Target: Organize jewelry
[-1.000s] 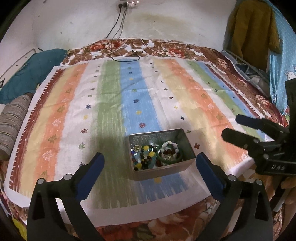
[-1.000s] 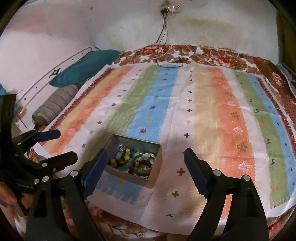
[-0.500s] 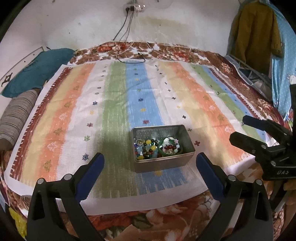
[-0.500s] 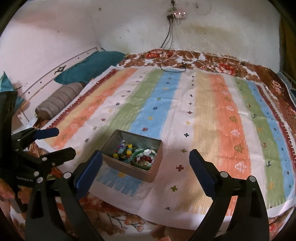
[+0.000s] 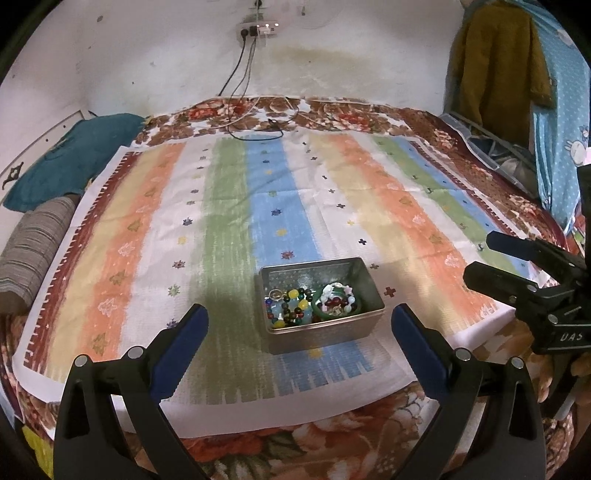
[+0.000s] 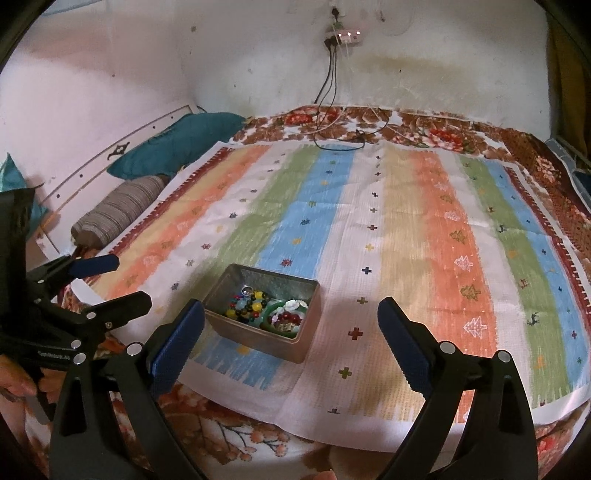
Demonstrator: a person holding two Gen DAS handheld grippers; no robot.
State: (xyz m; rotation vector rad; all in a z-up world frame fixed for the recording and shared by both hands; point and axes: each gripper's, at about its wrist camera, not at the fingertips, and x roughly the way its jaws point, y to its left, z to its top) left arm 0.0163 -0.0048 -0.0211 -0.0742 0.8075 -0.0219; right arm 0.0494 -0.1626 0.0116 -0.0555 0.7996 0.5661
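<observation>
Left gripper (image 5: 300, 330) hangs wide and empty before the metal tin (image 5: 322, 325), jewelry (image 5: 312, 304) heaped inside on the striped cloth (image 5: 229, 236). Right gripper (image 6: 291, 330), equally wide, sits near the tin's corner. This fits sorting about to start or just finished.

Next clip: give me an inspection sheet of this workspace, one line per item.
Surface: striped cloth spread over a floral bedspread.
Job's things: metal tin near the cloth's front edge, holding loose beads and a green bangle around more pieces.
Clutter: nothing seen on the cloth beside the tin.
Grippers: left tongs open, empty; right tongs open, empty; both short of the tin.
Cables: black leads run from a wall socket onto the bedspread.
Surroundings: teal pillow, striped bolster, hanging clothes.
</observation>
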